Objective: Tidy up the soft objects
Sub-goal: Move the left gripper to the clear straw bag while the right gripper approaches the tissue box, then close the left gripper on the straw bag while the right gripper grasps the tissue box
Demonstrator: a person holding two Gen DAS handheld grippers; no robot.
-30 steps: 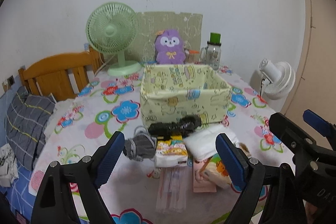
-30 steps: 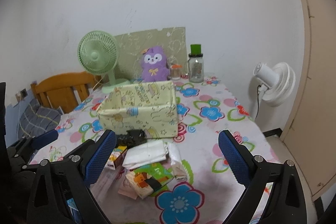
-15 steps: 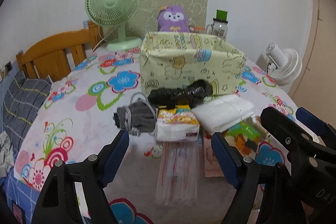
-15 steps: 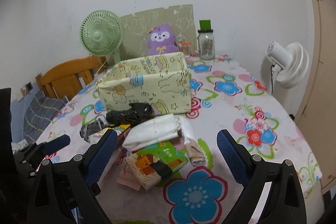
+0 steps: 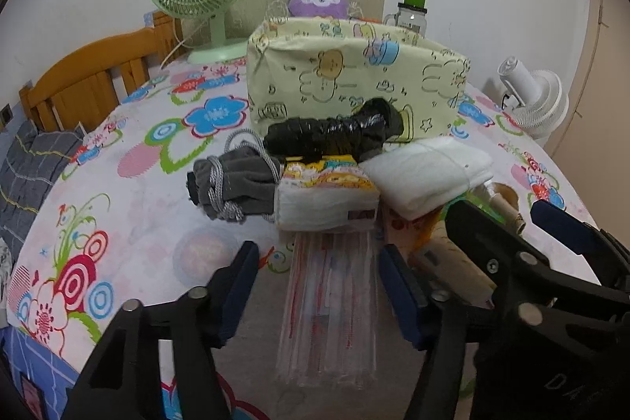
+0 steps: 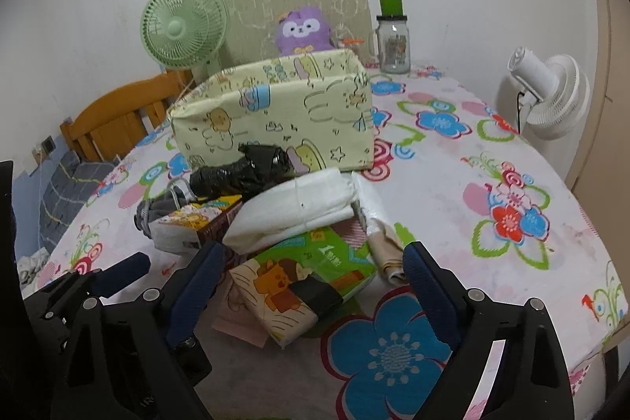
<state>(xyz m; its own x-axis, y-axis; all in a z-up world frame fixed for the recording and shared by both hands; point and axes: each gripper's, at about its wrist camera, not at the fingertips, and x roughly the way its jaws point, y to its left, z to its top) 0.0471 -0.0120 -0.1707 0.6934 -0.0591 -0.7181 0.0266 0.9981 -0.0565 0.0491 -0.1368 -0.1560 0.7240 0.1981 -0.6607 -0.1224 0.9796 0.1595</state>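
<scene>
Left wrist view had the left gripper (image 5: pixel 319 286) closing, jaws either side of a clear plastic sleeve (image 5: pixel 330 306) flat on the floral tablecloth (image 5: pixel 130 191), pads not yet on it; behind lay a tissue pack (image 5: pixel 327 199), grey drawstring pouch (image 5: pixel 232 184), black wrapped bundle (image 5: pixel 334 136) and white folded cloth (image 5: pixel 425 172), all just in front of the yellow fabric box (image 5: pixel 354 77). Right wrist view showed the right gripper (image 6: pixel 311 282) also closing but wide apart, straddling a green cartoon pack (image 6: pixel 303 278) without touching it.
</scene>
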